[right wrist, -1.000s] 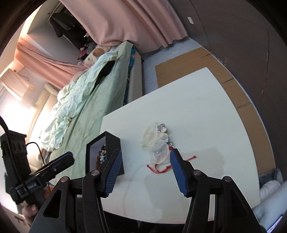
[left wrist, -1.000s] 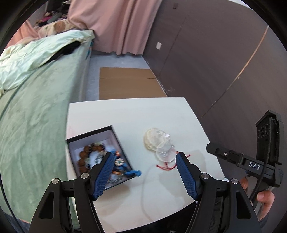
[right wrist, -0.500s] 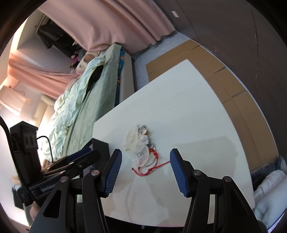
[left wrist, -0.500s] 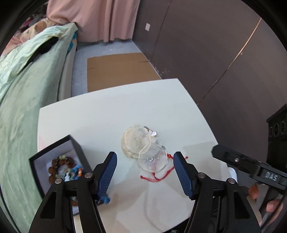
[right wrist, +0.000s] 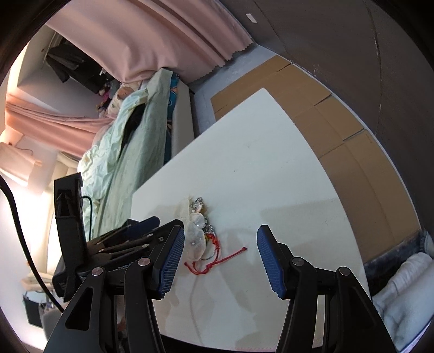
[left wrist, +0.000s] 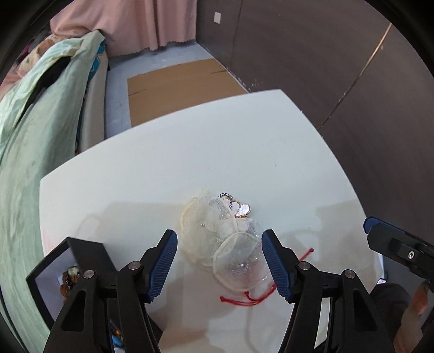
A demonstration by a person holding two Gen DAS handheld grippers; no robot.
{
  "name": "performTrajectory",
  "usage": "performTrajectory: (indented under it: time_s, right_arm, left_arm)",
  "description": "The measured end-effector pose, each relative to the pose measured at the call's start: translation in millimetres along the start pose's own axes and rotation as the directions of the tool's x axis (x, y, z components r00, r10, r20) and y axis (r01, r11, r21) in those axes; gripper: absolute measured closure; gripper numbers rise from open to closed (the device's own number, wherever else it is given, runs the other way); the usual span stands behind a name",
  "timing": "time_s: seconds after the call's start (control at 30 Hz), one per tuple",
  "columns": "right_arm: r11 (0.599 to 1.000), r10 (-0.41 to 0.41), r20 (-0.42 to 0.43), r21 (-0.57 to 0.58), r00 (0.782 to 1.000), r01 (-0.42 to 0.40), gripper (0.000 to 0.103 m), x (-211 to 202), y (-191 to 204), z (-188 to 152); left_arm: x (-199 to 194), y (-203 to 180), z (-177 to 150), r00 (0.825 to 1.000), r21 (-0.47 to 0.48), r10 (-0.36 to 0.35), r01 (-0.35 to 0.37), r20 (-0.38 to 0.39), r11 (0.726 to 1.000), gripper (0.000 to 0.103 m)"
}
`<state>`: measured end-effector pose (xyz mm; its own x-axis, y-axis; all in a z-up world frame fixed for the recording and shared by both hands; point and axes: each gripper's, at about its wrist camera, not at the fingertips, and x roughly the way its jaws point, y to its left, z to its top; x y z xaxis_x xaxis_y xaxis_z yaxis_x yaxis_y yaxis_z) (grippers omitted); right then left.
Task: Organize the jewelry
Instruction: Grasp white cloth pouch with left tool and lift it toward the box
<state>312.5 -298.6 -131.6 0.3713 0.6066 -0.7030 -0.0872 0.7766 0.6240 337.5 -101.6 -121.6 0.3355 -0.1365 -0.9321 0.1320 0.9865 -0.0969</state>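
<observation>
The bed, covered in pale green bedding, fills the left side of the left wrist view and runs up to the pink curtain at the top. Flattened cardboard lies on the floor in the upper centre, beyond the far edge of the desk.

The white desk occupies the centre of both views. A black jewelry box stands open at the lower left of the left wrist view, at the near left corner of the desk, with beaded pieces visible inside.

The organza pouches lie in a pile at the centre of the desk, overlapping each other. A butterfly pendant rests at the upper edge of the pile. A red cord trails from the lower edge of the pile toward the bottom right.

The left claw points steeply down over the pile. Its jaws are parted, with one pad on each side of the pouches, and nothing is gripped.

The right claw sits in the lower centre of the right wrist view. Its jaws are parted and empty, above the red cord.
</observation>
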Motion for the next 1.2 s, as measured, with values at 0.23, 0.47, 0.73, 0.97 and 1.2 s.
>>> performTrajectory:
  time_s: [0.23,0.47,0.73,0.97,1.2]
  right_arm:
    - [1.000,0.000,0.007,-0.012,1.000,0.000,0.046,-1.7,3.3,0.8]
    - [1.000,-0.013,-0.004,-0.020,1.000,0.013,0.046,1.7,4.5,-0.4]
    - [0.999,-0.026,-0.011,-0.023,1.000,0.026,0.046,6.2,3.8,-1.2]
    - [0.999,-0.025,-0.013,-0.027,1.000,0.025,0.046,8.0,7.0,-1.8]
    - [0.999,-0.016,-0.015,-0.045,1.000,0.016,0.046,13.1,16.5,-3.3]
  left_arm:
    - [18.1,2.7,-3.0,0.999,0.001,-0.006,0.007,-0.048,1.000,0.037]
    - [13.3,7.3,-7.5,0.998,-0.012,-0.041,0.040,-0.044,0.999,0.099]
    - [-15.3,7.6,-9.9,0.997,0.000,-0.071,0.071,0.031,0.997,0.102]
    - [-51.5,12.1,-6.4,0.990,-0.014,-0.090,0.092,0.105,0.996,0.102]
    - [-81.6,20.9,-10.2,0.982,-0.018,-0.099,0.103,0.161,0.994,0.102]
